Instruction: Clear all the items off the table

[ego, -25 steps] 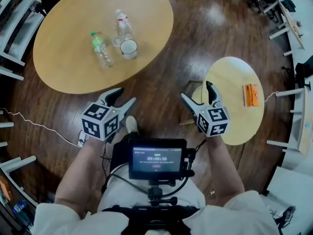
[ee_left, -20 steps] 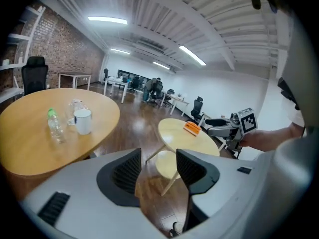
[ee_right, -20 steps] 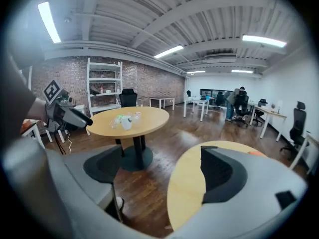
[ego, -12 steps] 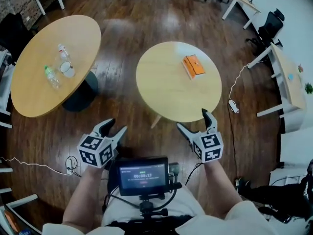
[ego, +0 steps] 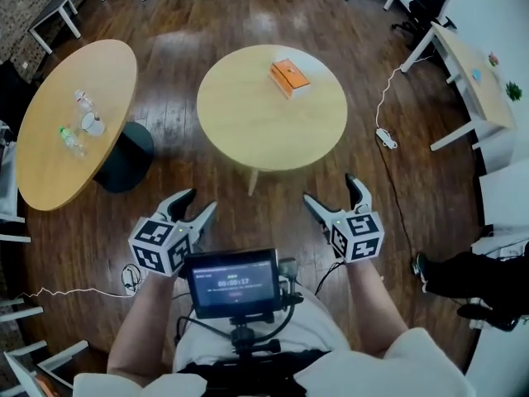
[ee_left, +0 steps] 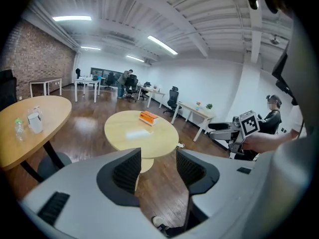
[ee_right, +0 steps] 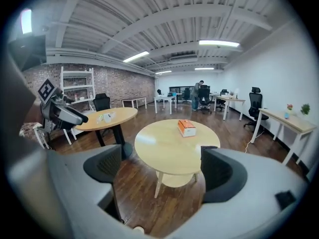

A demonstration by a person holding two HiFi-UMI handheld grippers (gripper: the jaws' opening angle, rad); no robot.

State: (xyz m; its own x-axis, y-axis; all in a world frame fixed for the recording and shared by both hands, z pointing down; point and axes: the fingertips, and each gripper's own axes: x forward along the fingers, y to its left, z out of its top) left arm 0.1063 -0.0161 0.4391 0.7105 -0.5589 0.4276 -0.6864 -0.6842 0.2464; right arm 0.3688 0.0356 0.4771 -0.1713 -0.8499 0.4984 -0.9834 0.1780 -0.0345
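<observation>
A small round wooden table (ego: 256, 131) stands just ahead of me, with an orange box (ego: 289, 77) lying near its far edge. My left gripper (ego: 197, 202) and right gripper (ego: 331, 190) hover over the wooden floor short of the table's near edge, both open and empty. In the left gripper view the round table (ee_left: 142, 133) and the orange box (ee_left: 148, 117) lie beyond the open left gripper (ee_left: 158, 166). The right gripper view shows the orange box (ee_right: 187, 128) beyond the open right gripper (ee_right: 162, 168).
A larger oval table (ego: 58, 164) at the left carries two plastic bottles (ego: 70, 139) and a cup (ego: 91, 124). A cable and power strip (ego: 386, 137) lie on the floor at the right. White desks (ego: 467, 73) and office chairs line the room's edges; a person's legs (ego: 471, 275) show at the right.
The view has swung from the oval table to the round table, which now sits centred ahead. Both grippers moved along with it, still open and empty.
</observation>
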